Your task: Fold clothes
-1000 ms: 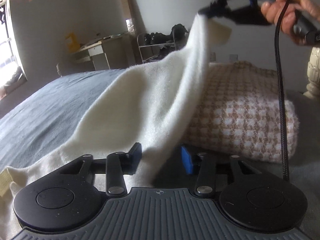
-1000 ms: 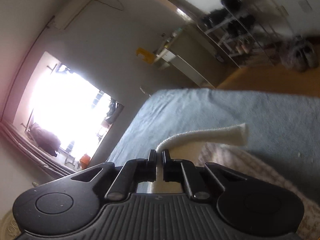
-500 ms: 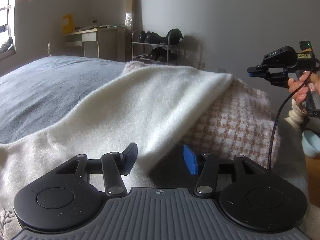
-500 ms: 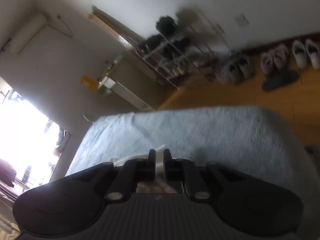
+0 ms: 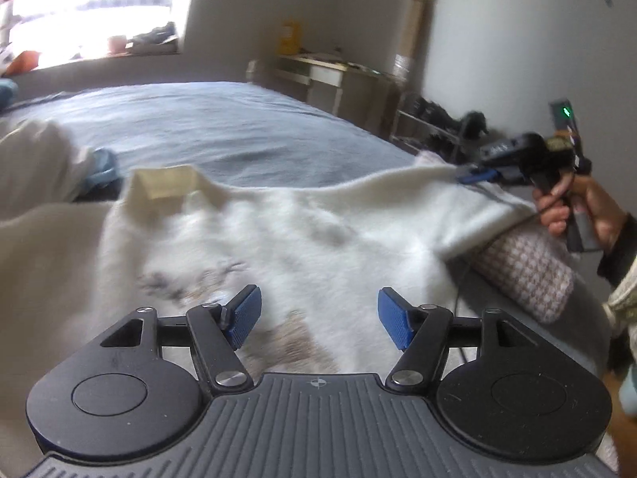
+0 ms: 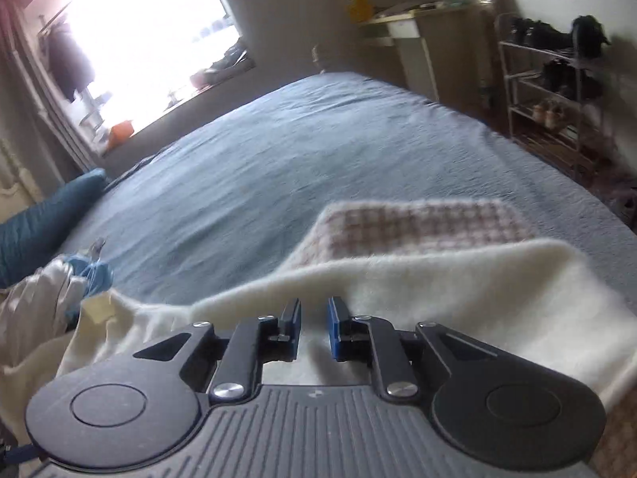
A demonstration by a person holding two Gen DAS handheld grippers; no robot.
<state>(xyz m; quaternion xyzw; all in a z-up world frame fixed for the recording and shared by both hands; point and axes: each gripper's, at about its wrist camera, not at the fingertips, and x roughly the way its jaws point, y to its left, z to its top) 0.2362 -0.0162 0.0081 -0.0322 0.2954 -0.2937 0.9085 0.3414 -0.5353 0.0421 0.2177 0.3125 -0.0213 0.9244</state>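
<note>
Two tools are seen over a grey-blue bed (image 6: 318, 151), where a cream sweater (image 5: 318, 231) is spread. In the left wrist view, the left tool (image 5: 319, 316) is held above the sweater's front with its blue pads (image 5: 243, 314) spread wide, and nothing is gripped between them. The right tool (image 6: 313, 326) is held by a hand (image 5: 577, 207) at the sweater's far right edge; its jaws are parted by a narrow gap, and white fabric is seen beneath them, but whether any cloth is caught cannot be told. A folded pink checked garment (image 6: 418, 223) is partly covered by the sweater's right side. A pale collar (image 5: 167, 183) is seen at the sweater's far left end. Crumpled white and blue clothes (image 6: 59, 290) are piled just beside it. A shoe rack (image 6: 557, 91) is seen by the wall.
</note>
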